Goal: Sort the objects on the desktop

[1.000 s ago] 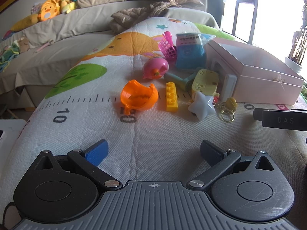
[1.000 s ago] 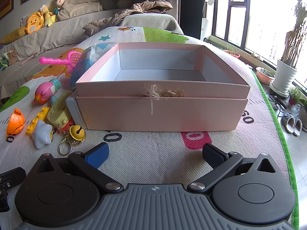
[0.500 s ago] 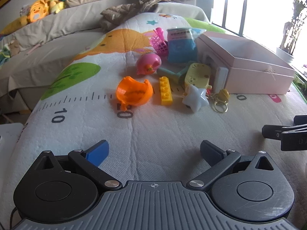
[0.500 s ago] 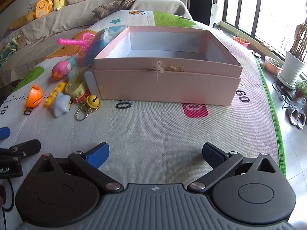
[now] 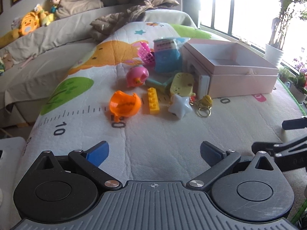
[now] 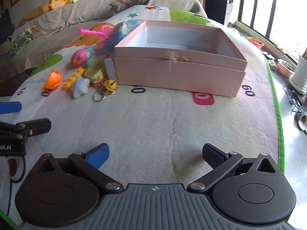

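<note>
A pile of toys lies on the play mat left of an open pink box (image 5: 238,76) (image 6: 178,71): an orange shell (image 5: 124,105) (image 6: 52,78), a yellow brick (image 5: 153,100) (image 6: 73,78), a white star (image 5: 179,106) (image 6: 80,86), a gold bell keyring (image 5: 204,103) (image 6: 107,88), a pink bird toy (image 5: 137,75), a yellow toy (image 5: 181,84), a pink basket (image 5: 146,54) and a blue bag (image 5: 167,57). My left gripper (image 5: 154,152) is open and empty, well short of the toys. My right gripper (image 6: 155,153) is open and empty, facing the box.
The box inside looks empty. A sofa with plush toys (image 5: 28,23) runs along the back left. The mat's green edge (image 6: 276,103) drops to the floor on the right, with plant pots (image 6: 301,76) and sandals there. A white bin (image 5: 9,147) stands at the left.
Both grippers have pulled back from the toys and the box, which now look farther away. Each gripper now shows at the edge of the other's view. Both stay open.
</note>
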Demonstrator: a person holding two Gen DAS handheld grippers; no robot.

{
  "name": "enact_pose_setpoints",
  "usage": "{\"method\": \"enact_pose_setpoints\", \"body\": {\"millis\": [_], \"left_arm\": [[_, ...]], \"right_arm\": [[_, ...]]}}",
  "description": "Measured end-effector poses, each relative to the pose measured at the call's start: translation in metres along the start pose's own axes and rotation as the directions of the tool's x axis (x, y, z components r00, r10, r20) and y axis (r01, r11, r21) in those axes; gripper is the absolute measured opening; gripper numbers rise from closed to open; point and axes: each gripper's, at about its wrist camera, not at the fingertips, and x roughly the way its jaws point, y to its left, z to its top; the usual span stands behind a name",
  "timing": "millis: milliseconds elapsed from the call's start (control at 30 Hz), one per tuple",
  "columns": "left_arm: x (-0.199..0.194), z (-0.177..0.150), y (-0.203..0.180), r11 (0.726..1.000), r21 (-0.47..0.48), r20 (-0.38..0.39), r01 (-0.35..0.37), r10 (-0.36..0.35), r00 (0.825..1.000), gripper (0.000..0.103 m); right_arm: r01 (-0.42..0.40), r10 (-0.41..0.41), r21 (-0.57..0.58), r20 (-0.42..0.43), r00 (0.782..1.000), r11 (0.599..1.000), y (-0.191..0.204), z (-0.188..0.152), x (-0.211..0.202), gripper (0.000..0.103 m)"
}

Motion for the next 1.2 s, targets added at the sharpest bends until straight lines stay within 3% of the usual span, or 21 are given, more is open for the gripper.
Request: {"method": "enact_pose_setpoints", "body": {"millis": [67,200,267,367,433,500,567,667,733,900,1033,1133,1200], "left_arm": [[0.001,0.003,0.009,1.000,-0.015,0.000,-0.018,0.018,1.000,0.103],[0.006,0.014,0.030,0.995,-0.064,0.000,-0.071,0.071,0.997,0.103],[0.005,0.019,0.039,0.993,-0.087,0.013,-0.076,0.077,0.997,0.103],[0.005,0.026,0.044,0.993,-0.105,0.038,-0.055,0.060,0.997,0.103],[0.010,0.029,0.042,0.994,-0.105,0.040,-0.034,0.038,0.998,0.103],[0.019,0.033,0.038,0.996,-0.092,0.031,-0.018,0.021,0.999,0.103],[0.026,0.034,0.033,0.997,-0.077,0.017,-0.007,0.008,1.000,0.103],[0.031,0.034,0.029,0.999,-0.049,0.010,0.006,-0.005,1.000,0.103],[0.034,0.035,0.026,0.999,-0.033,0.007,0.008,-0.007,1.000,0.103],[0.039,0.037,0.017,1.000,0.006,0.009,0.015,-0.015,1.000,0.103],[0.041,0.036,0.018,1.000,0.012,0.013,0.022,-0.022,1.000,0.103],[0.040,0.047,0.010,0.993,0.056,0.052,0.102,-0.104,0.993,0.103],[0.039,0.059,-0.001,0.973,0.131,0.099,0.188,-0.201,0.975,0.103]], "right_arm": [[-0.042,0.043,-0.038,0.010,0.999,0.998,0.006,0.000,-0.004,0.103],[-0.008,0.026,-0.148,0.121,0.992,0.989,0.016,0.016,-0.019,0.103],[0.057,-0.029,-0.130,0.207,0.978,0.990,0.005,0.037,-0.030,0.103],[0.164,-0.159,0.004,0.284,0.946,0.986,-0.030,0.071,-0.034,0.103],[0.202,-0.220,0.096,0.269,0.938,0.975,-0.056,0.087,-0.022,0.103],[0.206,-0.241,0.184,0.188,0.952,0.961,-0.081,0.101,0.004,0.103],[0.167,-0.204,0.248,0.129,0.971,0.954,-0.093,0.108,0.025,0.103],[0.087,-0.122,0.275,0.112,0.986,0.957,-0.091,0.120,0.047,0.103],[0.110,-0.149,0.260,0.137,0.979,0.959,-0.080,0.130,0.060,0.103],[0.058,-0.086,0.156,0.183,0.979,0.986,-0.059,0.151,0.072,0.103],[0.097,-0.088,-0.006,0.358,0.929,0.995,-0.027,0.137,0.021,0.103],[0.095,-0.053,-0.091,0.388,0.920,0.991,-0.012,0.117,0.000,0.103],[0.099,-0.052,-0.104,0.384,0.922,0.990,-0.011,0.104,-0.009,0.103]]}}
